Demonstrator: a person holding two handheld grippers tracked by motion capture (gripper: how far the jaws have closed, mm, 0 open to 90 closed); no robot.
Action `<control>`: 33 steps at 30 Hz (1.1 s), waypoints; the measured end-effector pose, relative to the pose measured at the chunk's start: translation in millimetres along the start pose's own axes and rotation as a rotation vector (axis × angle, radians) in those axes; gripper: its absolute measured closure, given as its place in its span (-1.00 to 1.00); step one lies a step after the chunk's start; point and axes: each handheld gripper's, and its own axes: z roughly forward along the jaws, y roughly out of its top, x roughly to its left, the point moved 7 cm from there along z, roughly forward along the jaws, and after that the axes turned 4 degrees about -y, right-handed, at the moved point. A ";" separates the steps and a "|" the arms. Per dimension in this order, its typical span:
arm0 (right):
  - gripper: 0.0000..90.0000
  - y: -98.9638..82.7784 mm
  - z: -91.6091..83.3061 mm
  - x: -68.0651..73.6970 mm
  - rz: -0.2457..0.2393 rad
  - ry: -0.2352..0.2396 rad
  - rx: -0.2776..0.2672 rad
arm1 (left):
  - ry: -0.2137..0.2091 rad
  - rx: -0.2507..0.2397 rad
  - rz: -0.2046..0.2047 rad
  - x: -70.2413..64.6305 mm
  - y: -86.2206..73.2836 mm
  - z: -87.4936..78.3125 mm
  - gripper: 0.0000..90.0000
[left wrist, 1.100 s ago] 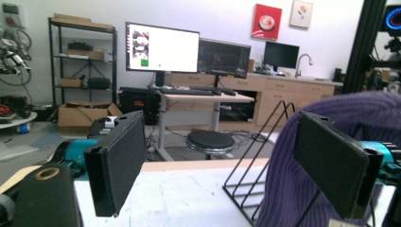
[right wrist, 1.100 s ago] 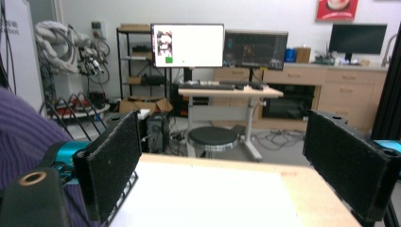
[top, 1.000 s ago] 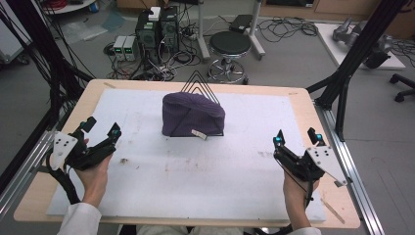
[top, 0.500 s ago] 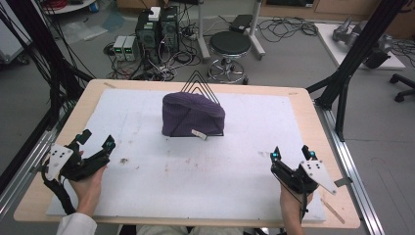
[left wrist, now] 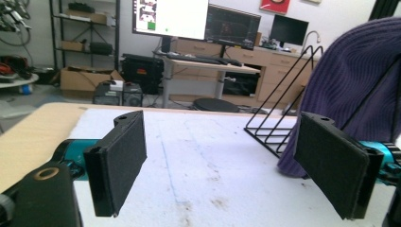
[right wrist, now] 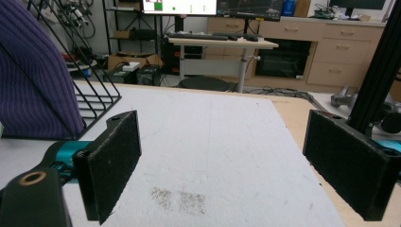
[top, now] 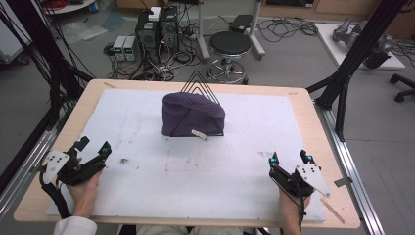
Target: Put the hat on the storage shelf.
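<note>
Currently, left claw (top: 93, 150) and right claw (top: 289, 159) sit at the near corners of the surface (top: 147, 161), jaws apart, empty. Beyond, centred, the purple hat (top: 192, 115) covers a wire rack (top: 198, 84), well apart from both.

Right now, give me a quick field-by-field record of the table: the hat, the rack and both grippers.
hat: purple knit hat, draped over the rack, mid-table toward the far edge
rack: black wire rack, upright, partly covered
left gripper: open, holds nothing, near left edge
right gripper: open, holds nothing, near right edge
surface: white mat, smudged
</note>
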 end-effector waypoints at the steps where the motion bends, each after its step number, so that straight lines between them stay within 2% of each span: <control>1: -0.74 -1.0 0.5 -0.6 -0.010 -0.005 0.006 | 0.000 0.009 0.006 -0.1 -1.3 0.7 -0.60; 4: -0.74 -5.6 2.0 -0.4 -0.007 -0.001 0.031 | 0.002 0.028 0.017 -0.6 -4.2 1.6 -0.60; 7: -0.74 -9.7 2.5 -1.5 0.010 0.003 0.052 | -0.015 0.034 -0.002 -1.1 -5.4 1.8 -0.60; 11: -0.74 -8.3 2.0 -5.7 0.020 -0.006 0.035 | -0.036 0.032 -0.025 -1.3 -3.9 3.1 -0.61; 14: -0.74 -7.6 1.8 -9.6 0.008 -0.016 0.020 | -0.039 0.035 -0.028 -2.7 -3.9 2.8 -0.61; 17: -0.74 -8.6 1.3 -9.9 0.005 -0.010 0.018 | -0.063 0.028 -0.042 -4.7 -3.2 2.5 -0.61; 19: -0.74 -9.2 1.2 -7.9 -0.027 -0.001 0.020 | -0.066 0.032 -0.043 -5.3 -3.9 3.0 -0.61; 24: -0.74 -9.1 2.5 -0.1 -0.067 0.020 0.020 | -0.077 0.036 -0.055 -6.4 -4.8 3.8 -0.61; 28: -0.74 -8.7 1.8 3.7 -0.068 0.029 0.022 | -0.079 0.034 -0.064 -6.1 -4.8 3.5 -0.61; 33: -0.74 -9.1 1.4 0.4 -0.056 0.021 0.023 | -0.078 0.028 -0.084 -4.8 -4.6 3.0 -0.61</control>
